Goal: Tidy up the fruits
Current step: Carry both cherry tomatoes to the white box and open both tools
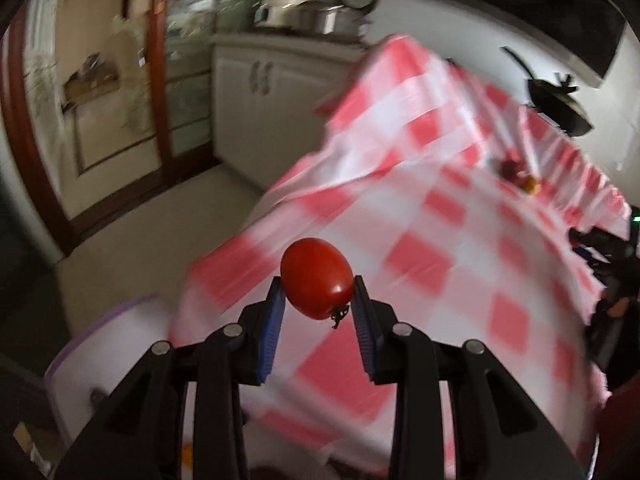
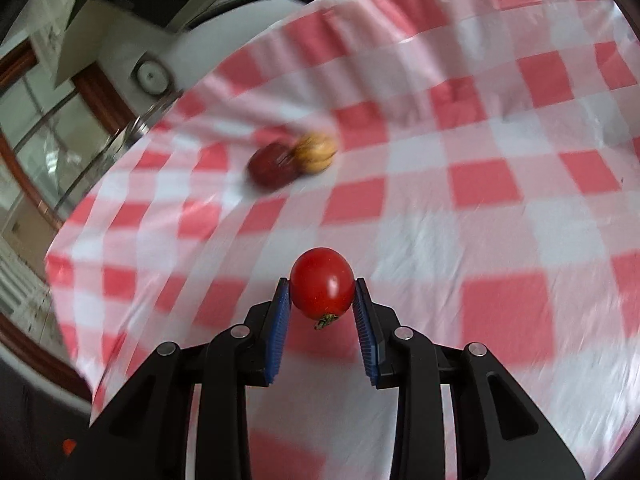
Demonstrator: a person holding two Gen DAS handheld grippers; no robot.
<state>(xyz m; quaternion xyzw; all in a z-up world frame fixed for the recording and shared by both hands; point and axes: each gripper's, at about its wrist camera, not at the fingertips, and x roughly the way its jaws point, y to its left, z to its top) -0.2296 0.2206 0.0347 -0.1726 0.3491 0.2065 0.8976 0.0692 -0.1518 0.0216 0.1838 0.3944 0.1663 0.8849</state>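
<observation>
The left hand-held gripper [image 1: 318, 292] pinches a small red tomato [image 1: 316, 278] between its blue pads, stem end turned toward the camera, held in the air above the near edge of the tabletop [image 1: 460, 216] with its red-and-white checked cloth. Low on the left sits a white container with a purple rim [image 1: 116, 332], only partly in view. The right hand-held gripper [image 2: 322, 294] likewise pinches a second tomato [image 2: 322, 282], clear of the cloth [image 2: 460, 140] beneath it.

Farther out on that cloth lie two more pieces touching each other — a dark red fruit [image 2: 272, 166] and a tan, ridged one, perhaps a walnut [image 2: 316, 152].

Judging by this, the step in hand is the carry: both tomatoes are lifted and on their way to wherever they are sorted. Next each needs bringing over its container and releasing low and gently — tomatoes bruise and roll. The pair on the cloth remains to be collected.
</observation>
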